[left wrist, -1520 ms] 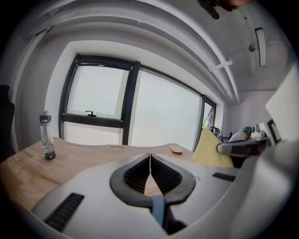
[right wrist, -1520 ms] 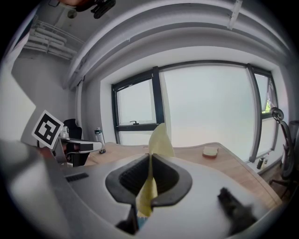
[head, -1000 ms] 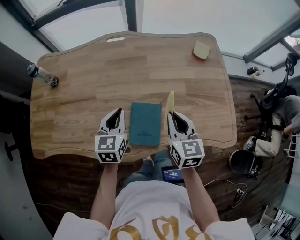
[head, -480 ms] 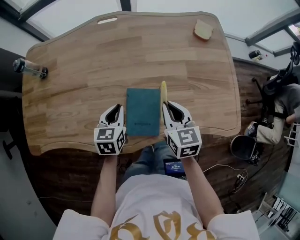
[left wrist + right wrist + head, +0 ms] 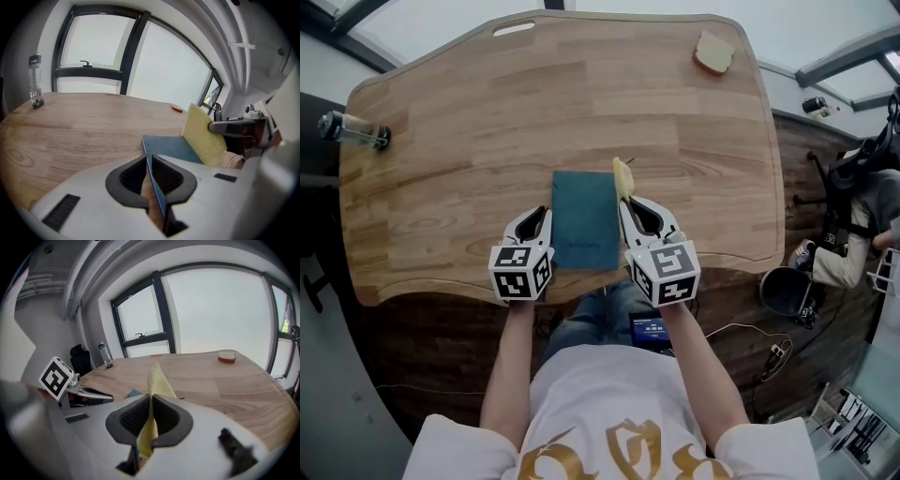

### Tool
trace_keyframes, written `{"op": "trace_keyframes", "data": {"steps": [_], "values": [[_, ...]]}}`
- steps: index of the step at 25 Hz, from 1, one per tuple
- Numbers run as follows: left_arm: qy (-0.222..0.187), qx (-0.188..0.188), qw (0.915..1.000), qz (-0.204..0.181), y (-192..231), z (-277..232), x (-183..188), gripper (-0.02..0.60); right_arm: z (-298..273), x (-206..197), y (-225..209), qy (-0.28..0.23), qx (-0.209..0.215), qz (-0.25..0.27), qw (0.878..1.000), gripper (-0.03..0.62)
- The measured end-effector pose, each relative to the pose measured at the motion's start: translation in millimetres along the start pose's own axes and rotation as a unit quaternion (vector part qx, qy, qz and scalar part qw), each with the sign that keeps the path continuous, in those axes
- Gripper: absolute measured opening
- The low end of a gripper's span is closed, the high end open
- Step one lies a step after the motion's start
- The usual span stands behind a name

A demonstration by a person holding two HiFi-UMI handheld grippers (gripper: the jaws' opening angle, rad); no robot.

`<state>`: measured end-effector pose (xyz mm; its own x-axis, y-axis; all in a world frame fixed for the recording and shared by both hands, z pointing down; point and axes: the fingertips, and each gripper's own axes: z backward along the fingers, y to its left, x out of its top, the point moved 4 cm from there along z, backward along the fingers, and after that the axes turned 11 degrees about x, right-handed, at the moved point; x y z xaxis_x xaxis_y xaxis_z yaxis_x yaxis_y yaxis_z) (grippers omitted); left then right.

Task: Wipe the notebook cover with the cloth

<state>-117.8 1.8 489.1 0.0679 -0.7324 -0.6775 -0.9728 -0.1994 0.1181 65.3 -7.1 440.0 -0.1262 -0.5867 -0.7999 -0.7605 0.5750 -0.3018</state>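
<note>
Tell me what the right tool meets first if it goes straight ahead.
Probably nothing: holding the cloth, the right tool points just beside the notebook, over bare table. Depth is unclear.

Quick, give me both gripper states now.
Left gripper: shut on the thin teal notebook, at its edge.
Right gripper: shut on the yellow cloth.

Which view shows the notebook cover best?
The head view: the whole teal notebook shows from above. The left gripper view gives it foreshortened, its edge between the jaws; the right gripper view shows only a sliver.
</note>
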Motion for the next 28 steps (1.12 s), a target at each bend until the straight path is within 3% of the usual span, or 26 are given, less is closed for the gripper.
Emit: {"op": "trace_keyframes", "data": {"steps": [4, 13, 28], "values": [[0.023, -0.006, 0.9997, -0.002, 0, -7, -6, 0.114, -12, -9, -3, 0.016, 0.015, -0.017, 1.0, 0.037], [0.054, -0.018, 0.9984, 0.0, 3, -17, -13, 0.117, -35, -25, -12, 0.053, 0.027, -0.029, 0.998, 0.037], [0.098, -0.074, 0.9922, 0.02, 4, -24, -17, 0.104, -62, -47, -17, 0.114, 0.042, -0.059, 0.991, 0.037]]}}
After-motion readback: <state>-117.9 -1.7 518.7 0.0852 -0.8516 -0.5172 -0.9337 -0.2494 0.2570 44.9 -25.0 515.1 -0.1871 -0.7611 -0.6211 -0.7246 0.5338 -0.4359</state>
